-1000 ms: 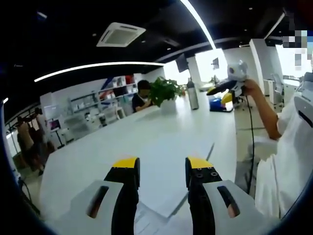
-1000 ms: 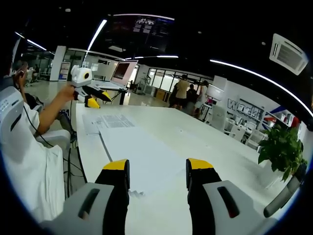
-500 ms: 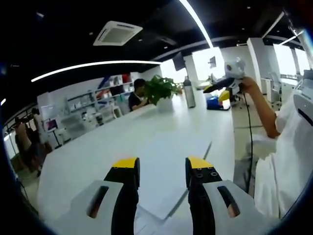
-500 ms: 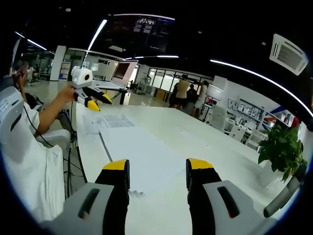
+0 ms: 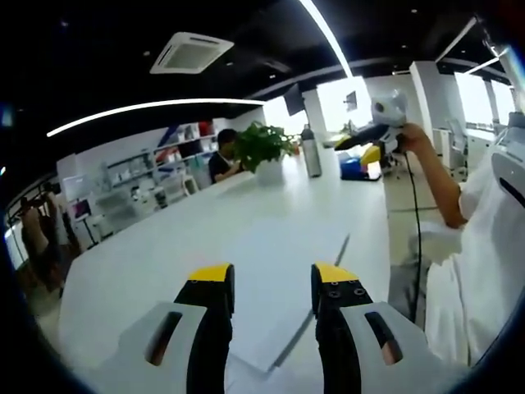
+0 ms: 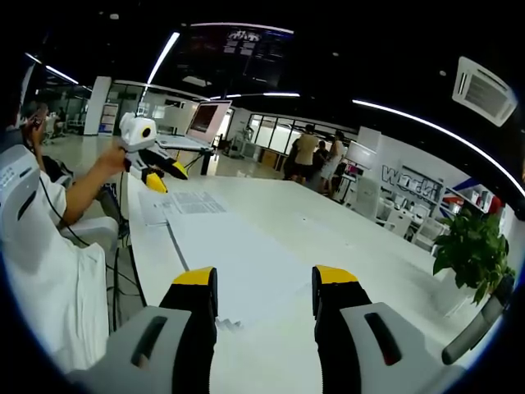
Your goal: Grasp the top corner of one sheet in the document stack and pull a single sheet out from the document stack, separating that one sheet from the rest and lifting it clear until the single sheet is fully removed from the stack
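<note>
Both claws gape empty above the white worktop (image 6: pixel 344 238), left claw (image 5: pixel 272 279) and right claw (image 6: pixel 264 283) each hovering over the document stack (image 6: pixel 238 267) lying flat beneath their yellow-tipped jaws.

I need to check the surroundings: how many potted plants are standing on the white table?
1. The potted plant stands at the far end of the white table in the left gripper view, and at the right edge in the right gripper view. Others may be hidden.

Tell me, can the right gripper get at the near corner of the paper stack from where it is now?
Probably yes. The right gripper is open, and the paper stack lies just beyond its jaws on the white table with nothing between them.
</note>
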Action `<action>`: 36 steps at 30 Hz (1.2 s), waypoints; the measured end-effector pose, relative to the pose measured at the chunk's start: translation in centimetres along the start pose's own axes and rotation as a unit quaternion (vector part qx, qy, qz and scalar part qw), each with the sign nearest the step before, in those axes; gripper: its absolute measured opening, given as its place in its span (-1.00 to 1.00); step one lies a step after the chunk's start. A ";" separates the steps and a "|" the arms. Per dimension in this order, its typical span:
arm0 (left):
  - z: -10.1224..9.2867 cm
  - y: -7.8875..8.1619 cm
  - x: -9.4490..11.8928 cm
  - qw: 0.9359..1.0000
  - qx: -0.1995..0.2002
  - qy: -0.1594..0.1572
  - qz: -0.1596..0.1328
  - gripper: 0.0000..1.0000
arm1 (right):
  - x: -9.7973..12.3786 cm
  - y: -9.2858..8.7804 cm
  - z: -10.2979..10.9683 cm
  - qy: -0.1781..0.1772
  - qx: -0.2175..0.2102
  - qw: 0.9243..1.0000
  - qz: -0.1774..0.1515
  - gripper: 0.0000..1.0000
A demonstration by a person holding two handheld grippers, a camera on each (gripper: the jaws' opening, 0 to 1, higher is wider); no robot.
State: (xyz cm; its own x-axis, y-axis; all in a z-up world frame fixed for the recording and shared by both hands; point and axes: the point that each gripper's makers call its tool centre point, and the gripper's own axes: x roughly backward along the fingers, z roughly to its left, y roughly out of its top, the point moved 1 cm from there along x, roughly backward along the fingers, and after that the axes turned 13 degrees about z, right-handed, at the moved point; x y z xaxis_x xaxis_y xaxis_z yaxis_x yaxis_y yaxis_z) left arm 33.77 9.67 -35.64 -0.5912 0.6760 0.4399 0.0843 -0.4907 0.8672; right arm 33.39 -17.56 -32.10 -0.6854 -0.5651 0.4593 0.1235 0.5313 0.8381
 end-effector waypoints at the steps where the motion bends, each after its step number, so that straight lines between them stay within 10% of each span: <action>1: -0.1 0.0 -0.1 1.000 -0.001 -0.001 0.000 -0.23 | 0.0 0.0 0.0 0.000 0.000 1.000 0.000 -0.08; 36: -4.1 -2.3 -4.9 0.994 -0.077 -0.044 0.059 -0.22 | -0.2 -0.3 0.2 0.004 0.001 1.000 0.004 -0.08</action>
State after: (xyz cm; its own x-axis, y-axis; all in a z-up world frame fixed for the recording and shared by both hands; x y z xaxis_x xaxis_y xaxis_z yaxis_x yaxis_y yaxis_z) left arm 33.18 5.23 -40.79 -0.5117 0.6509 0.5608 0.0218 -0.6427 0.7658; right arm 33.34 -17.50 -32.48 -0.6790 -0.5655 0.4682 0.1269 0.5377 0.8335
